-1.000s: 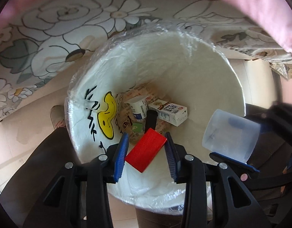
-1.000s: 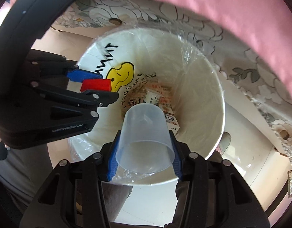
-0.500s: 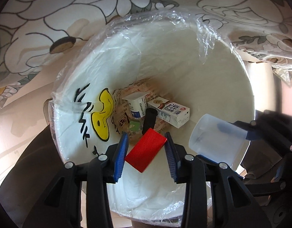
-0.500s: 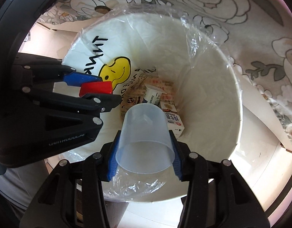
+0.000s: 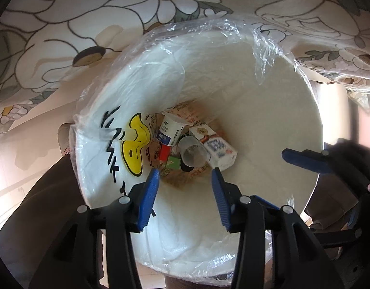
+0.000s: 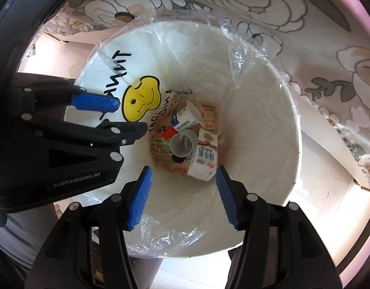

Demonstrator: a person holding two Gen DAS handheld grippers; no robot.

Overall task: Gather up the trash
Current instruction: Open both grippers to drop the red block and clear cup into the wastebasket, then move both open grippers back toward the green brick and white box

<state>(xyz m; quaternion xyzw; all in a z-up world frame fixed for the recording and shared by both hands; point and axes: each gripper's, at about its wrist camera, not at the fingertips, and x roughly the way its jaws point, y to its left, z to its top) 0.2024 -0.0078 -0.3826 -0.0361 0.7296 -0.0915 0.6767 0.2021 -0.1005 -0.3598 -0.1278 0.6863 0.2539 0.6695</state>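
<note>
Both my tools hang over the mouth of the bin. The left tool (image 5: 185,187) has its blue ribbed pads spreading apart with nothing between them; the right tool (image 6: 182,187) is likewise widening, also empty. Below them the white round bin (image 5: 269,101) is lined with a thin, crinkled clear plastic bag (image 5: 233,31) folded over its rim, and a white carrier bag with a yellow smiley face (image 5: 134,144) clings to one inner wall. At the bottom lies the trash: a clear plastic cup (image 5: 193,151) on its side, a small red block (image 5: 163,151) beside it, a white yoghurt pot (image 5: 170,130), a milk carton (image 5: 218,147), and printed brown paper (image 5: 185,180) underneath. A floral cloth (image 5: 88,12) spreads around the bin.
</note>
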